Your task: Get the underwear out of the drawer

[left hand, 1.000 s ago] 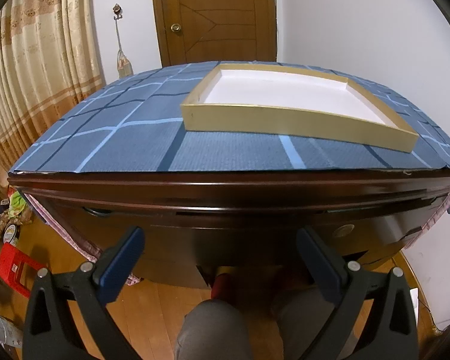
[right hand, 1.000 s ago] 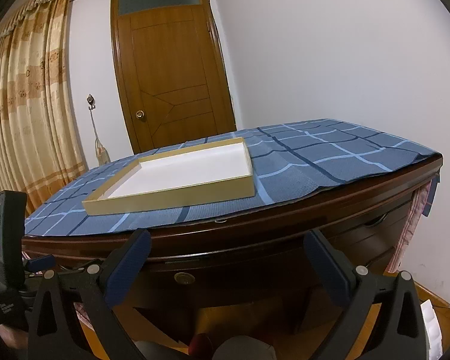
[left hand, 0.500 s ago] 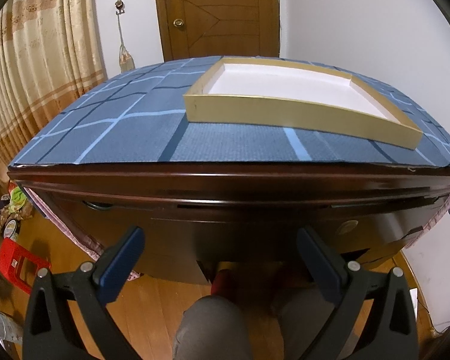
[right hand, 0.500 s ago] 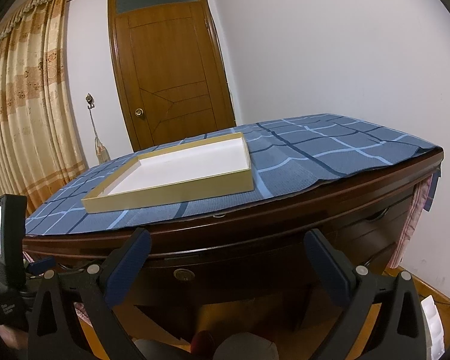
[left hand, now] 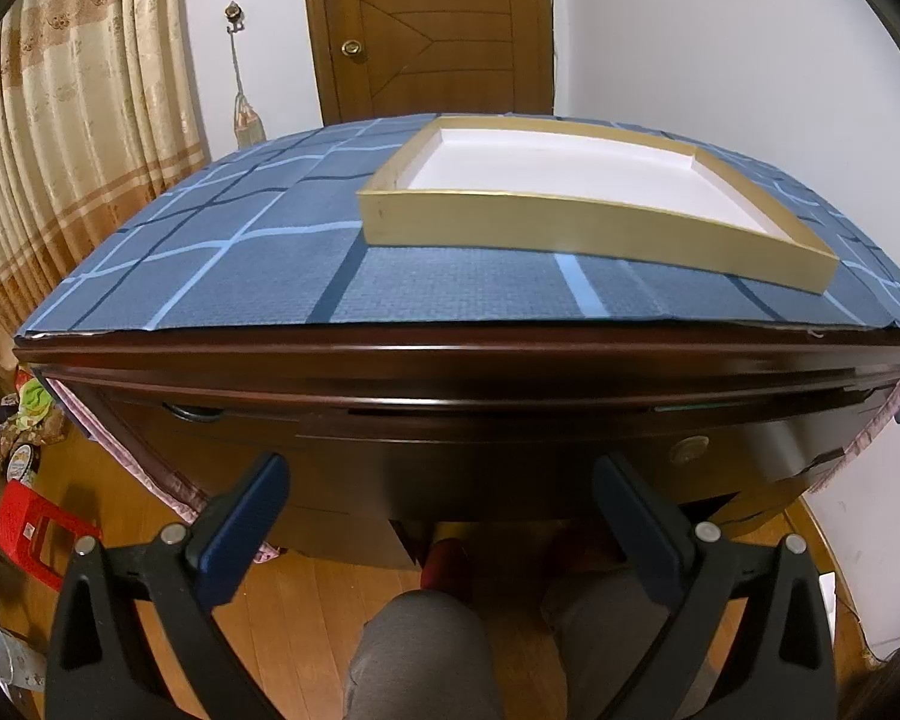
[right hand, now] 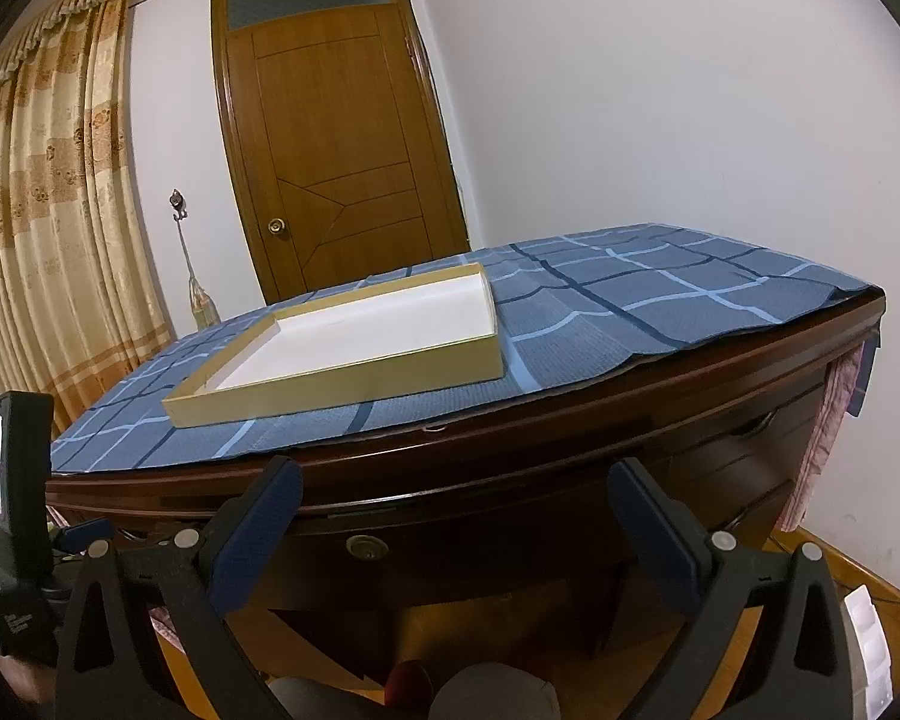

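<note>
1. Below the counter (left hand: 210,264) edge at mid-frame, the drawer (right hand: 510,540) is closed; the underwear is unseen, presumably inside.
2. Both grippers, left gripper (left hand: 444,492) and right gripper (right hand: 456,504), have fingers spread, empty.
3. Best to hook the drawer front squarely and pull straight.

Both wrist views low, near desk (left hand: 450,360) front, sharing tray (right hand: 342,384)

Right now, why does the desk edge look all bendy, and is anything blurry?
Left wrist view: the fisheye lens bows the desk edge; the tray looks sharp. Right wrist view: the same curve on the door, corners go black, no blur.
</note>
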